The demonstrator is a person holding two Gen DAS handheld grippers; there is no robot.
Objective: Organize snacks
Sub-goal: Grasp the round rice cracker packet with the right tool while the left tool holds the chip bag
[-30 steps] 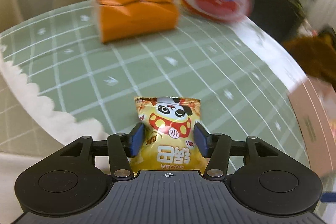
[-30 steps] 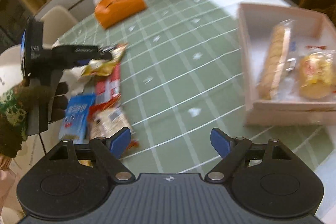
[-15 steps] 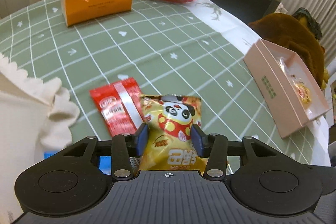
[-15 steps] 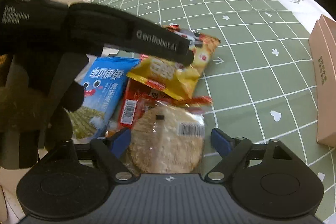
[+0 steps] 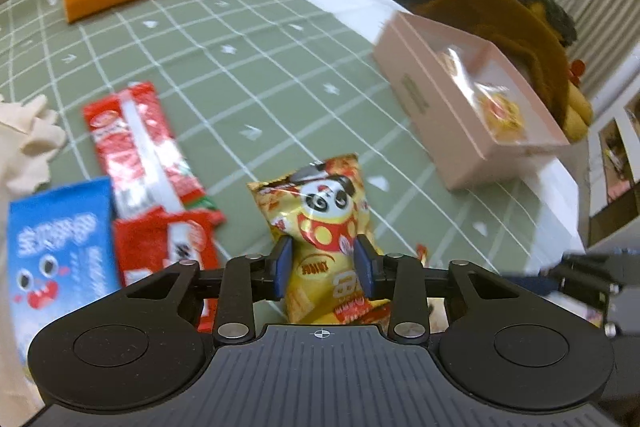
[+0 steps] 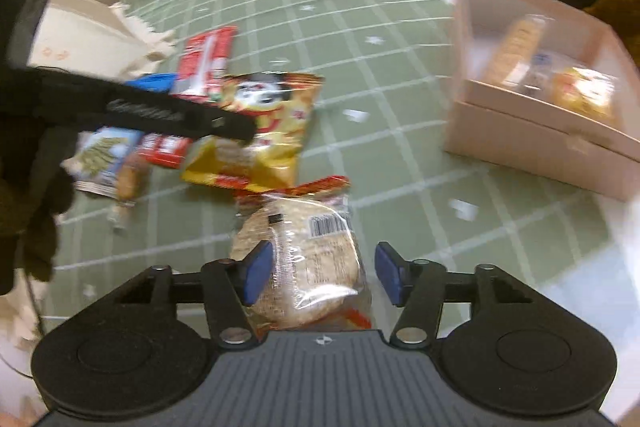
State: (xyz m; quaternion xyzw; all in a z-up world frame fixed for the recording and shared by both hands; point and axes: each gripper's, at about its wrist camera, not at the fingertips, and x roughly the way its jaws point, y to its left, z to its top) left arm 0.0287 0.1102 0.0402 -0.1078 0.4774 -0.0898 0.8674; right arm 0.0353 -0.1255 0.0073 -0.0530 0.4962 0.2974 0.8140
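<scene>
Lying under everything, the desk (image 5: 248, 39) in its green checked cloth, with the pink box (image 5: 432, 115) standing open toward the right edge and already holding a few wrapped snacks. Sitting loose on the near left, a blue packet (image 5: 60, 251) and a long red packet (image 5: 136, 143).

Gripping the yellow panda bag (image 5: 320, 219) at its lower half: the left gripper (image 5: 323, 267), jaws clenched on the foil and holding it just above the pile. Straddling the round cracker pack (image 6: 304, 251), which is resting on the desk over a red wrapper: the right gripper (image 6: 322, 273), jaws not yet shut, one pad seemingly against the pack and the other apart from it.

Judging the step as carrying the panda bag to the box while securing the cracker pack. Worth centring the right jaws before pinching, squeezing gently since crackers probably crack, and keeping the arms from crossing.

Comparing with half a second ago: the right jaws narrowing on the pack, the box looming nearer in the left view, and the blue packet coming into sight there.
</scene>
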